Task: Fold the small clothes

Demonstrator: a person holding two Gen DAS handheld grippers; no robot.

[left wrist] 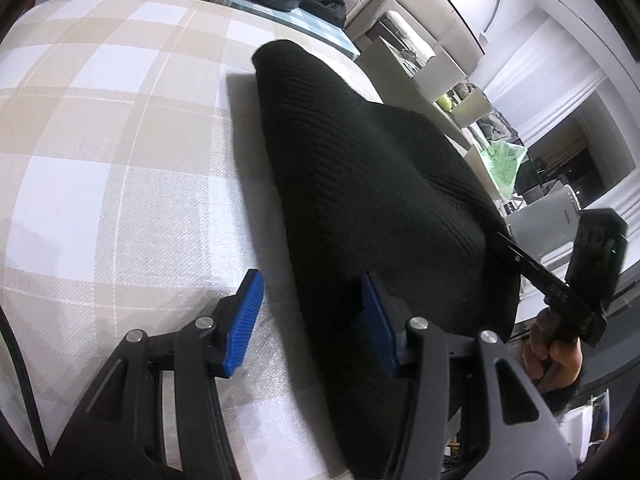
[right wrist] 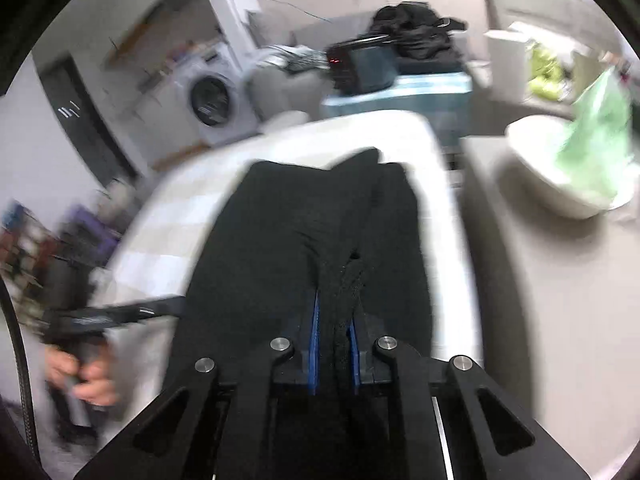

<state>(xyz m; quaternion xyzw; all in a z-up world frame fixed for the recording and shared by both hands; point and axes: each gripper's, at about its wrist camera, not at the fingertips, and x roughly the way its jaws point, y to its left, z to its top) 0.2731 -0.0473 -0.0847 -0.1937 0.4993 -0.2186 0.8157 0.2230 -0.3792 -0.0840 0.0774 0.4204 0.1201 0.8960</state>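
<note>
Right gripper (right wrist: 334, 320): fingers pinched tight on a bunched fold of the black knit garment (right wrist: 280, 232). Left gripper (left wrist: 312, 312): fingers parted, nothing pressed; garment edge against the inner pad. Garment drapes from 5 toward 12 o'clock across the checked counter (left wrist: 100, 120). Clutter beyond.

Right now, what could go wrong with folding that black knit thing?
1. The right gripper pinches only a bunched edge of the black knit garment; it might slip out.
2. The left gripper is open, holding nothing, so the garment could sag unevenly.
3. It lies near the checked tablecloth edge and may slide off.
</note>
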